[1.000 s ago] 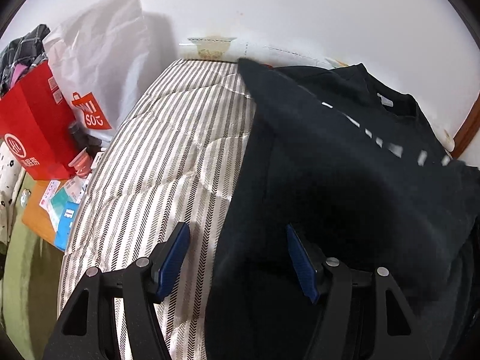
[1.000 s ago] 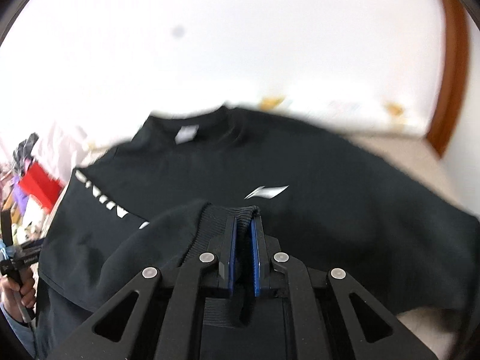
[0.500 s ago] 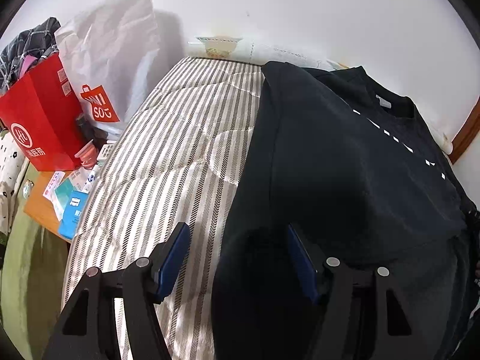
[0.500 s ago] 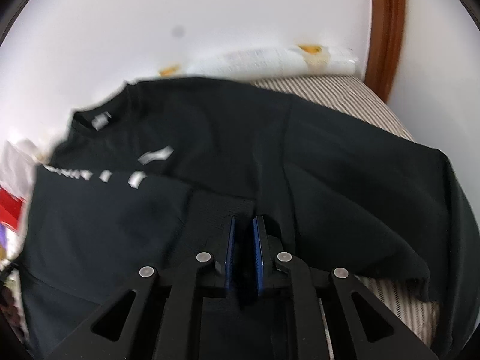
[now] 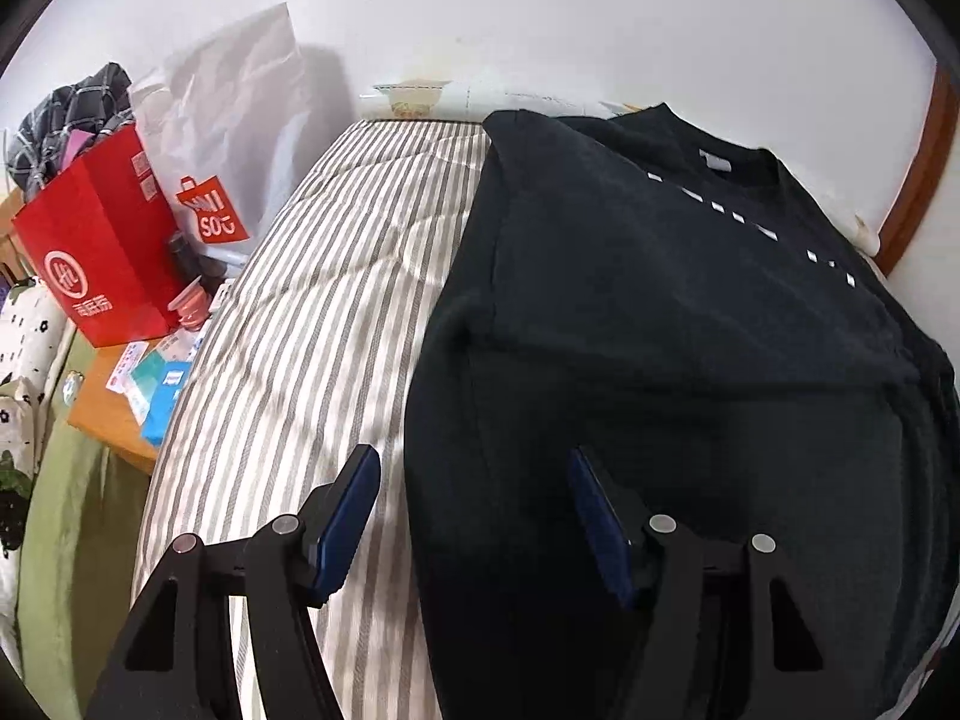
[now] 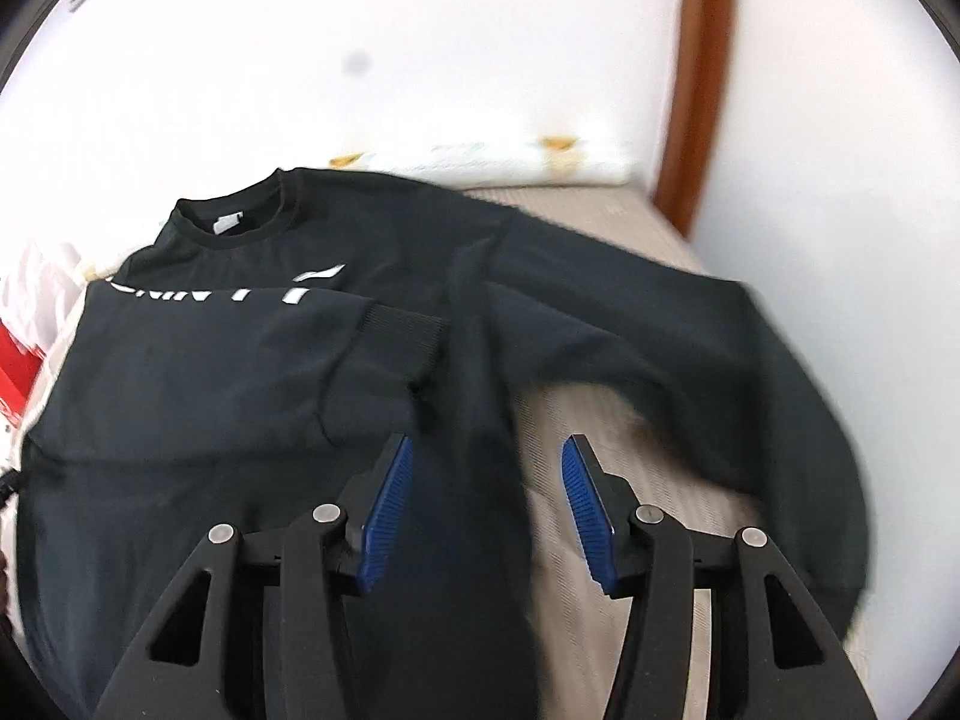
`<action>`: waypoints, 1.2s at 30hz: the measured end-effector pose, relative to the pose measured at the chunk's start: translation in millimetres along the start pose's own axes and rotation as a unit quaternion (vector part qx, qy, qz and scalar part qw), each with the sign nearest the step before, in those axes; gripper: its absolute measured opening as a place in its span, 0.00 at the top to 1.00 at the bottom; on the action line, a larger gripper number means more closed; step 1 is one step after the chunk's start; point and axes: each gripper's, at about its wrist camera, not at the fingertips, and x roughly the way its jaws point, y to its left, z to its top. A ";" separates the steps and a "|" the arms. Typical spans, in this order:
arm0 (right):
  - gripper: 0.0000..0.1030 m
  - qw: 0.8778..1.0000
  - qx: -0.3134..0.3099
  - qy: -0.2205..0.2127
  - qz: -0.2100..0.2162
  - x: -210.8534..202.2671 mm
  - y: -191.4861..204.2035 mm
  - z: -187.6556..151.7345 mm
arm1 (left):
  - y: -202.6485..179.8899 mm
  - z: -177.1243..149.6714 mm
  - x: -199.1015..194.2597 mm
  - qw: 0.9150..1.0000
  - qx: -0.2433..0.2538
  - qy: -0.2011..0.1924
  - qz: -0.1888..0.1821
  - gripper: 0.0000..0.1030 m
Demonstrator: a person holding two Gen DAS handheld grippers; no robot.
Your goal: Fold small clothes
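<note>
A black long-sleeved sweatshirt (image 5: 660, 312) with white lettering lies flat on the striped bed (image 5: 312, 336). Its left sleeve is folded across the chest, the ribbed cuff (image 6: 402, 330) lying near the middle. The other sleeve (image 6: 720, 372) stretches out to the right over the bed. My left gripper (image 5: 471, 510) is open and empty over the sweatshirt's left edge. My right gripper (image 6: 486, 498) is open and empty over the sweatshirt's right side edge, just below the cuff.
A red paper bag (image 5: 96, 252) and a white shopping bag (image 5: 234, 138) stand left of the bed, with small boxes (image 5: 156, 378) on a wooden surface. A white wall and a wooden frame (image 6: 696, 84) lie behind. A pillow (image 6: 522, 162) is at the bed's head.
My right gripper was shut on the sleeve cuff; it has laid the sleeve across the chest, opened and drawn back. My left gripper stayed open and shifted slightly.
</note>
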 end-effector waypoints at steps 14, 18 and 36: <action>0.45 0.992 0.107 0.028 -0.065 -15.6 -131.0 -98.8 | -10.3 -43.3 -9.4 1.000 0.007 -0.020 0.008 0.36; 0.45 0.990 0.116 0.024 -0.073 3.2 -133.0 -102.1 | -10.0 -42.6 -7.8 1.000 0.011 -0.022 0.000 0.29; 0.66 0.981 0.095 0.020 -0.168 16.8 -125.5 -93.3 | -10.9 -42.9 -7.3 1.000 0.008 -0.023 0.003 0.28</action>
